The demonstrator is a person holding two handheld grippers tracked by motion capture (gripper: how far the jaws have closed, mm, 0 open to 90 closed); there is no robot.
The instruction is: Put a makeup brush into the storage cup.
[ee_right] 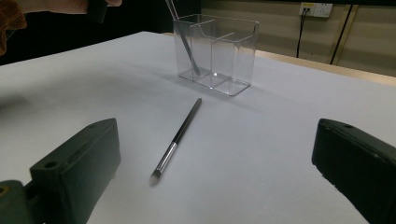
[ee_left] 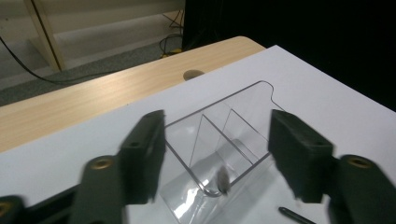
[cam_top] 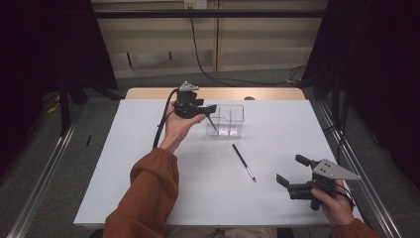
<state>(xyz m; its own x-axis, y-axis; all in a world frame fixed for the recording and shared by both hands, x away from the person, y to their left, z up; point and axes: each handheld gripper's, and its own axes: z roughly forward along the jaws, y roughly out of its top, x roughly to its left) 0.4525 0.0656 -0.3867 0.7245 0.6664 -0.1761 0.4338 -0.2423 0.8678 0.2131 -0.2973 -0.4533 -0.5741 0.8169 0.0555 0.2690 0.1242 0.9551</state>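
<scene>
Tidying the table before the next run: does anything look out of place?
One black brush with a silver ferrule lies loose on the white table, apart from the clear plastic divided holder, where another brush leans.

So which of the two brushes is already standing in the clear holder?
The brush leaning in the end compartment of the clear holder, under the left gripper. The other brush lies flat on the table.
</scene>
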